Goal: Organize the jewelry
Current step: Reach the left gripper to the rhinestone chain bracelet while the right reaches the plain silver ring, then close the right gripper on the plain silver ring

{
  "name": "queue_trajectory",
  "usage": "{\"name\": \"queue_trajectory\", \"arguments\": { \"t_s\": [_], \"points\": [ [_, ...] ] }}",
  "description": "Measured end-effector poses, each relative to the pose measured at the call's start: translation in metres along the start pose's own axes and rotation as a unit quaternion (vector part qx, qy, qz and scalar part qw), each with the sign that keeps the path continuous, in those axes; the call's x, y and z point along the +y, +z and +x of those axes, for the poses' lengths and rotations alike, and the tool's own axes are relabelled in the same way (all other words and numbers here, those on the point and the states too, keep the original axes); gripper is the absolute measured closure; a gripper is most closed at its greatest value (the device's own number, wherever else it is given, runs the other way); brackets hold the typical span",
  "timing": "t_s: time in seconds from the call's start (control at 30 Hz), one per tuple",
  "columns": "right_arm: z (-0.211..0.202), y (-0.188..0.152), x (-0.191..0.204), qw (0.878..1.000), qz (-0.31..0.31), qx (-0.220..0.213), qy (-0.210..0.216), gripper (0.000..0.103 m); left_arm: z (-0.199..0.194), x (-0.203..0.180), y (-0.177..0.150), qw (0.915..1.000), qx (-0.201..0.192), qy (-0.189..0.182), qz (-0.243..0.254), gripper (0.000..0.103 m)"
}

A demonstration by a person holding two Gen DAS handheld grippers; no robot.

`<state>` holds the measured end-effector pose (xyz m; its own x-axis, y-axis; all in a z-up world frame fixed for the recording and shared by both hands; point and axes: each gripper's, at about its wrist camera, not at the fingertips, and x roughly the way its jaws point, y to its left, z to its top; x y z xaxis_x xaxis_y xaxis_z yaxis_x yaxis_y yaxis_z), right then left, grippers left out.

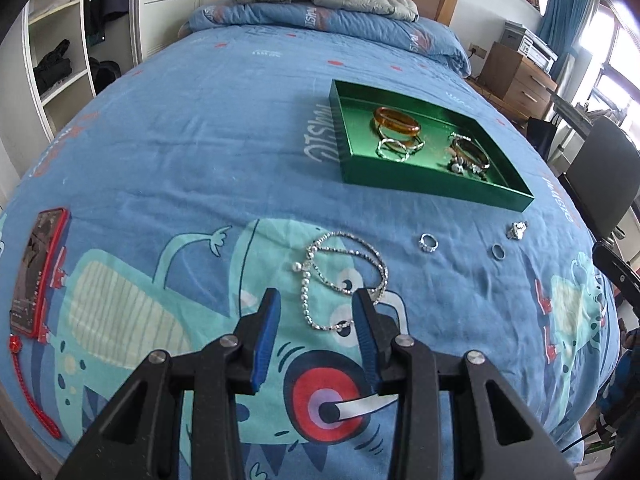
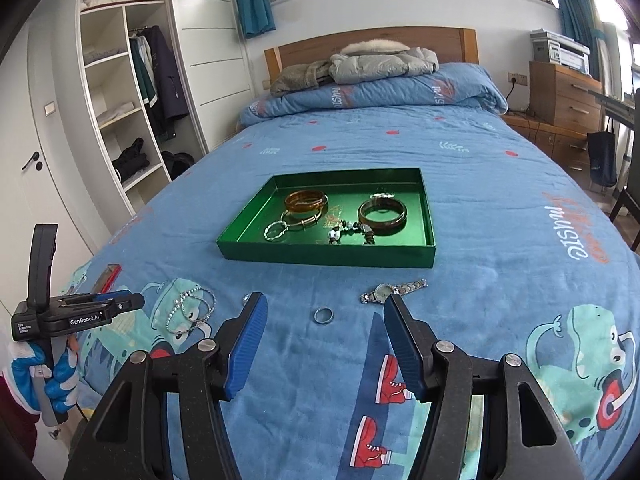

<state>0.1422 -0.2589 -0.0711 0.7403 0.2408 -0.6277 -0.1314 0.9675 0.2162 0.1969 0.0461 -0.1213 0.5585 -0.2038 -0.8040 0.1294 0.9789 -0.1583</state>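
With both grippers half open and empty, we lined up on the silver necklace at lower centre, next needing to close on it for the green tray.

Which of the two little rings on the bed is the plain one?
The plain band, lying right between the right gripper's fingers in its view. The other ring has a bump on top and lies closer to the silver chain.
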Motion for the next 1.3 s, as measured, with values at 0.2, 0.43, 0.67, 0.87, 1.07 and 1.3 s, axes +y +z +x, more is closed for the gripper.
{"name": "queue_trajectory", "arguments": {
  "t_s": [0.2,0.43,0.67,0.87,1.07,1.3],
  "points": [
    [0.041,-0.011,0.002,0.999,-0.005,0.036,0.011,0.043,0.033,0.001,0.002,0.9995,0.025,-0.003,-0.019,0.068],
    [0.082,-0.019,0.003,0.997,-0.013,0.071,0.018,0.050,0.055,0.002,0.004,0.9990,0.034,0.011,-0.028,0.068],
    [0.111,-0.020,0.000,0.996,-0.020,0.091,0.014,0.060,0.064,-0.005,0.008,0.9985,0.028,0.044,-0.017,0.069],
    [0.121,-0.019,0.002,0.995,-0.034,0.095,0.010,0.062,0.067,-0.009,0.008,0.9980,0.017,0.060,-0.015,0.069],
    [0.124,-0.020,0.004,0.995,-0.039,0.090,0.002,0.068,0.068,-0.010,0.007,0.9976,0.008,0.065,-0.020,0.069],
    [0.123,-0.022,-0.001,0.997,-0.028,0.076,-0.009,0.082,0.067,-0.014,0.004,0.9969,-0.005,0.077,-0.015,0.069]
  ]
}}
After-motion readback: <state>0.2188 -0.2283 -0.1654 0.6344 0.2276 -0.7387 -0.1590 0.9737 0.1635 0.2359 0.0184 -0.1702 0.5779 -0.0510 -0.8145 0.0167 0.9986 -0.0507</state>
